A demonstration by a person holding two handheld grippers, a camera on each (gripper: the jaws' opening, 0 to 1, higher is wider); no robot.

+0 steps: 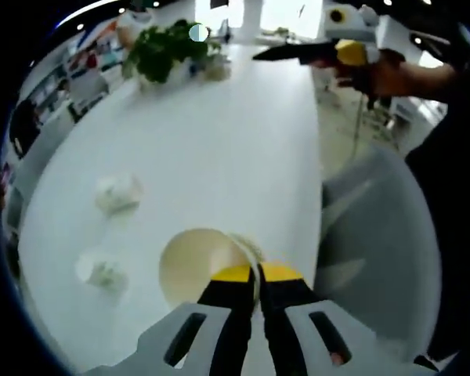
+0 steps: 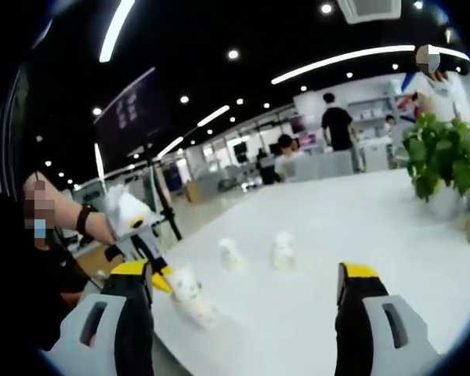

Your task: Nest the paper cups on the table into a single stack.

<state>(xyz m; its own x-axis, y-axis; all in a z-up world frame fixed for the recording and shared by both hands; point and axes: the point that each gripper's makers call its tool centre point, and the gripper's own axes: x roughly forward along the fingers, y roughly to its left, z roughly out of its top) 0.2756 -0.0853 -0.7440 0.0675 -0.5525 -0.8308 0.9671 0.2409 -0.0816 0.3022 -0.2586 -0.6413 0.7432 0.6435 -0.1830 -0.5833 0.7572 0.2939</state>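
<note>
Left tongs pinch the cup rim; right tongs gape wide, two cups ahead on the surface.

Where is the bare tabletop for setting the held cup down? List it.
Free: the wide white stretch of table between the potted plant and the cup in the left gripper. Crowded: the side with two crumpled cups.

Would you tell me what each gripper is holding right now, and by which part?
The left gripper is shut on the rim of a paper cup lying on the table. The right gripper is open and holds nothing.
</note>
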